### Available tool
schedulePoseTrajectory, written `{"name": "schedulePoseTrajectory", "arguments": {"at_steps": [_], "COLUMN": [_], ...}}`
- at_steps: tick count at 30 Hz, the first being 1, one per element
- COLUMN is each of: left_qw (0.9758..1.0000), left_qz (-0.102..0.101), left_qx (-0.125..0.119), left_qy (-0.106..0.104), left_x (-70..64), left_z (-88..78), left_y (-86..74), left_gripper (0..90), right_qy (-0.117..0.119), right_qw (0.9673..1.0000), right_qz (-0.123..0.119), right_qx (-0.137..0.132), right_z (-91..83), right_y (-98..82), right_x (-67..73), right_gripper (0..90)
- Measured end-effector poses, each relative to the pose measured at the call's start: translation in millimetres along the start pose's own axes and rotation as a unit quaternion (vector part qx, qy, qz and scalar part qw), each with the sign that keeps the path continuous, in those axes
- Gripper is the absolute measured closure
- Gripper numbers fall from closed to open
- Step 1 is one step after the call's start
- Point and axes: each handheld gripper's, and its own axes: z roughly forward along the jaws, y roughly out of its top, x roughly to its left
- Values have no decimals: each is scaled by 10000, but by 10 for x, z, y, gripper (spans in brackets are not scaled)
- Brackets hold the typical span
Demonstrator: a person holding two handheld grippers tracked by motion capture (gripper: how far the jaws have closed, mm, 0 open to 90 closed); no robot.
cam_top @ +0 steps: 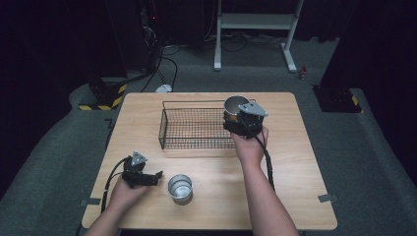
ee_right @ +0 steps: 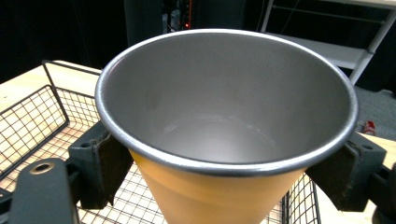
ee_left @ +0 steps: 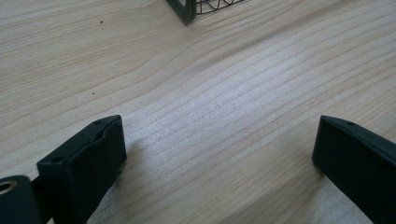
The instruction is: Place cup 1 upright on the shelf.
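Right gripper (cam_top: 241, 120) clamped on orange metal cup (ee_right: 224, 186), pads pressing both sides below the rolled rim, cup upright above wire basket (cam_top: 196, 129). Advice: lower straight down, keep level, release only once seated on mesh. Left gripper (cam_top: 156, 177) open on bare pale wood-grain table (ee_left: 210, 93), second steel cup (cam_top: 180, 188) just beside its tips.

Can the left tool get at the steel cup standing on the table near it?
Probably yes: the left tool lies open beside the steel cup, with bare table between them and nothing in its jaws.
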Motion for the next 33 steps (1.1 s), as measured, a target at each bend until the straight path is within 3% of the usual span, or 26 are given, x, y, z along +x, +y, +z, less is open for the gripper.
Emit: {"name": "schedulePoseTrajectory", "arguments": {"at_steps": [33], "left_qw": [10000], "left_qz": [18], "left_qx": [-12], "left_qy": [-26], "left_x": [3], "left_z": [7], "left_y": [6], "left_gripper": [34], "right_qy": [-9], "right_qw": [9994], "right_qz": [151], "right_qx": [325], "right_z": [337], "right_y": [-131], "right_x": [-32], "right_gripper": [153]}}
